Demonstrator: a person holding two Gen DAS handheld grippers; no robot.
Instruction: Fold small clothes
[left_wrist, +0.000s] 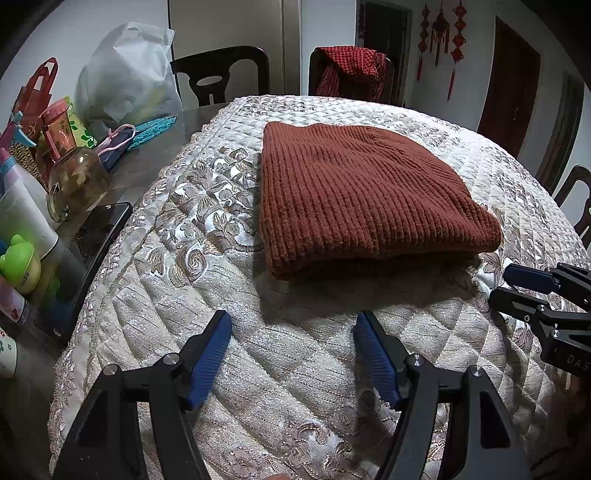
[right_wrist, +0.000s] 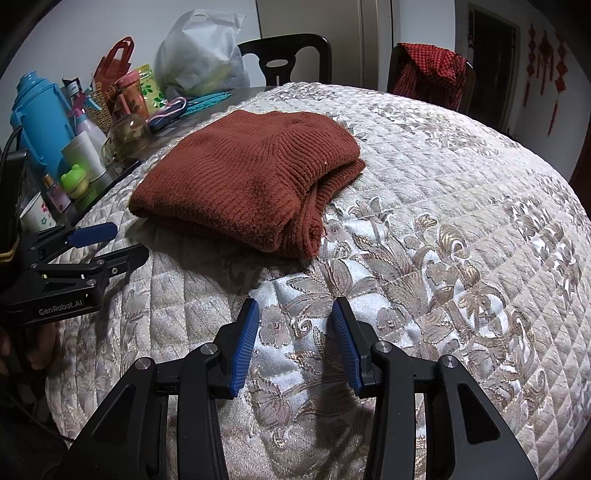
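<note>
A rust-brown knitted sweater (left_wrist: 362, 192) lies folded into a compact stack on the quilted table cover (left_wrist: 207, 295); it also shows in the right wrist view (right_wrist: 251, 177). My left gripper (left_wrist: 291, 325) is open and empty, a short way in front of the sweater's near edge. My right gripper (right_wrist: 293, 314) is open and empty, in front of the sweater's right corner. The right gripper shows in the left wrist view (left_wrist: 506, 284) at the right edge. The left gripper shows in the right wrist view (right_wrist: 125, 240) at the left.
Clutter stands at the table's left: a blue thermos (right_wrist: 37, 122), a glass jar (left_wrist: 77, 181), a green frog toy (left_wrist: 18, 266), a white bag (left_wrist: 129, 74), cups and bottles. Dark chairs (left_wrist: 221, 74) stand behind, one draped with a red checked cloth (left_wrist: 351, 70).
</note>
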